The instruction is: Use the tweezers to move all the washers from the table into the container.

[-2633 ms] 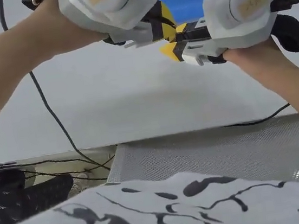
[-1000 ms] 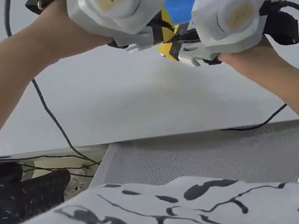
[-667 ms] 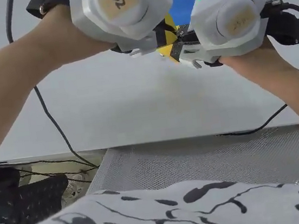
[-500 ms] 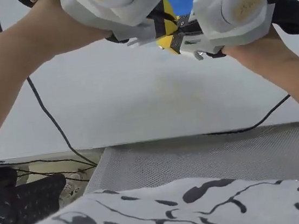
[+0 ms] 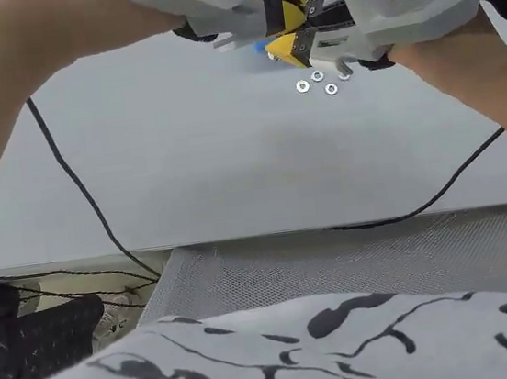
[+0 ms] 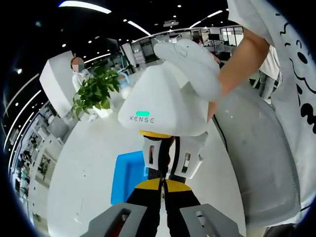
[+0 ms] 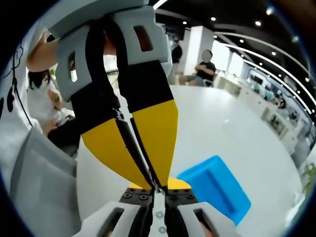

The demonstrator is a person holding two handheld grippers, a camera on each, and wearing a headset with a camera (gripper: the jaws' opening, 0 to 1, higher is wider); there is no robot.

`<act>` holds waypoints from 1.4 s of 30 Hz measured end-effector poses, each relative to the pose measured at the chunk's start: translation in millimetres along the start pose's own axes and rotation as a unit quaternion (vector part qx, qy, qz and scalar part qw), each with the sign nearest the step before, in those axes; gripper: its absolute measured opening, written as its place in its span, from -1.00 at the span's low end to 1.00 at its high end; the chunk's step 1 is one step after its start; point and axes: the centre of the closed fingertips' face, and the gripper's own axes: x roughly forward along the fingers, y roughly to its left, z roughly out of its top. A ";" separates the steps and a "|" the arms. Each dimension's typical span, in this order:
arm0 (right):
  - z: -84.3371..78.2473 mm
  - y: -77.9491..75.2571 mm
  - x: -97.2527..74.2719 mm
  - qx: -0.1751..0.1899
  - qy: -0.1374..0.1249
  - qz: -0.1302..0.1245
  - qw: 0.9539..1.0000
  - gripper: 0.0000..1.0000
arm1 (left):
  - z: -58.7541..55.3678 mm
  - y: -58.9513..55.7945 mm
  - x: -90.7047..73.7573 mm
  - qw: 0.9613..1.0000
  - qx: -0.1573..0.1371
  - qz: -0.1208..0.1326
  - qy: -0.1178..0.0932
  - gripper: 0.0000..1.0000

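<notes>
Head view puts your two claws tip to tip near the top of the frame, over the far part of the table. The washers lie in a small loose cluster on the bare surface just below them, on your right hand's side. Three are clear, with perhaps a fourth at the edge of the gripper body. The blue container sits beyond the claws, farther from you than the washers; I cannot see inside it.

In the right gripper view your right claw has its jaws drawn in on a thin silvery strip, which I take for the tweezers. In the left gripper view your left claw has its yellow tips pressed together. Seen from the right gripper view, a thin dark blade runs up between them, which looks like the other end of the same tool. So both claws seem clamped on the tweezers at once.

The relation to mind is the tool's long axis. It runs along the line from one claw to the other, roughly across the table, not down toward the washers. The cluster lies below that meeting point and nearer your right claw. In my judgement, one claw must let go and the other must tip the points downward before any washer can be pinched, and the right hand has the shorter trip. How high the claws ride above the table, I cannot tell.
</notes>
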 end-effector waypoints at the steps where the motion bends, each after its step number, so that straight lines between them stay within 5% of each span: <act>1: 1.9 -1.7 -1.2 -0.001 -0.001 -0.002 1.000 -0.95 | 0.9 1.3 -0.8 1.000 0.004 0.001 0.000 -1.00; 18: 15.3 -41.6 -1.2 -0.014 -0.008 -0.043 0.999 -0.95 | 6.7 36.4 -5.7 0.999 0.029 0.023 -0.007 -1.00; 31: 12.3 -61.6 17.0 -0.009 0.002 -0.052 0.999 -0.94 | -9.8 58.1 8.5 0.999 0.045 0.026 0.001 -1.00; 42: -2.4 -70.8 36.9 0.005 0.015 -0.049 0.999 -0.93 | -28.1 64.9 25.3 0.999 0.032 0.031 0.011 -1.00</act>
